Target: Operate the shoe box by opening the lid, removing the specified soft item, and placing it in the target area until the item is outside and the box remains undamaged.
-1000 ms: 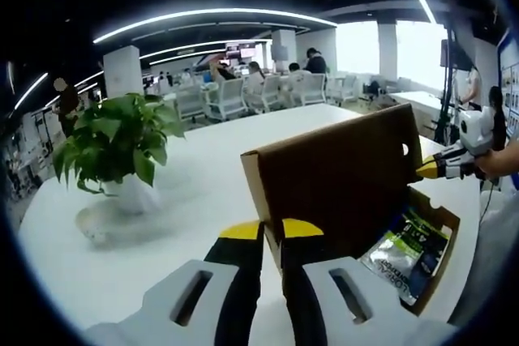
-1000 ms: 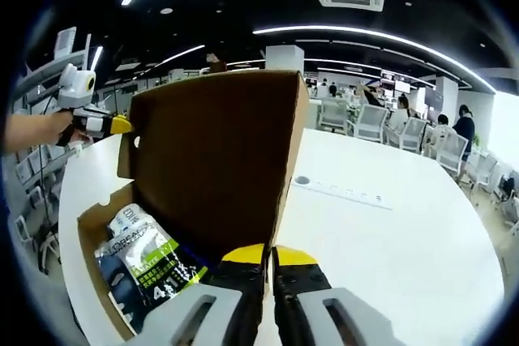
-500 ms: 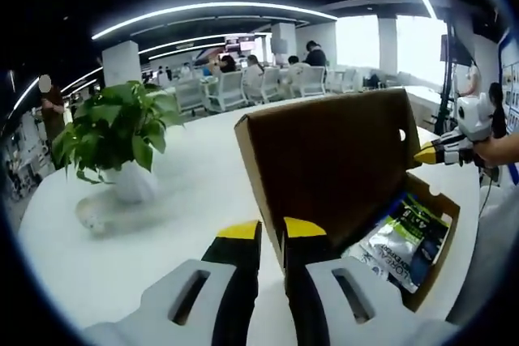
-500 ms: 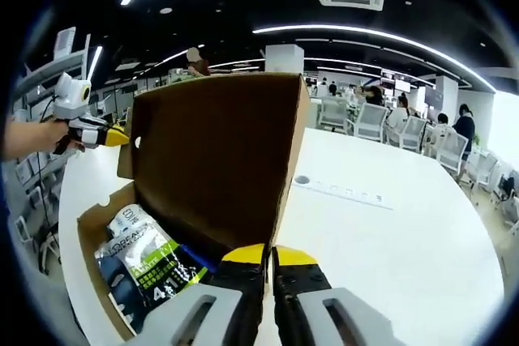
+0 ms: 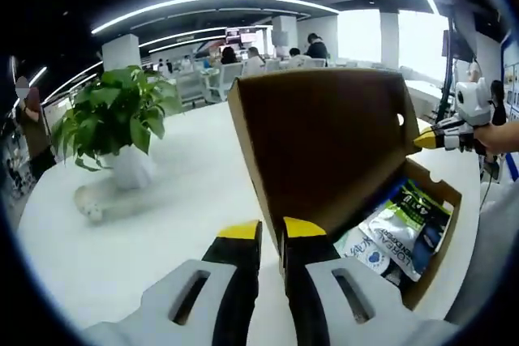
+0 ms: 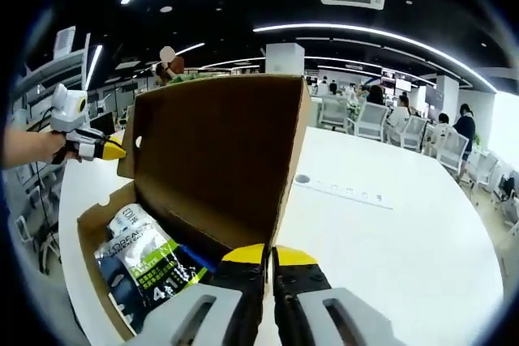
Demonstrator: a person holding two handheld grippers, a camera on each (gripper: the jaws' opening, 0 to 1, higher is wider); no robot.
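Observation:
The brown cardboard shoe box [image 5: 439,235] stands open on the white table, its lid [image 5: 324,143] raised nearly upright. Inside lies a soft green, white and blue packet [image 5: 397,228]. My left gripper [image 5: 272,228] is shut on the lid's near side edge. My right gripper [image 5: 430,139], held by a hand, meets the lid's far edge. In the right gripper view, the right gripper [image 6: 269,255] pinches the lid [image 6: 215,160] at its side edge, the packet [image 6: 146,261] lies in the box [image 6: 89,249], and the left gripper [image 6: 109,150] touches the lid's other end.
A potted green plant [image 5: 117,131] stands on the round white table [image 5: 186,200], left of the box. A flat socket strip [image 6: 345,192] lies on the table [image 6: 389,241] to the right of the lid. Office chairs and seated people are far behind.
The lid has swung further up and stands steeper, showing more of the packet. In the right gripper view the left gripper has sunk slightly along the lid's edge.

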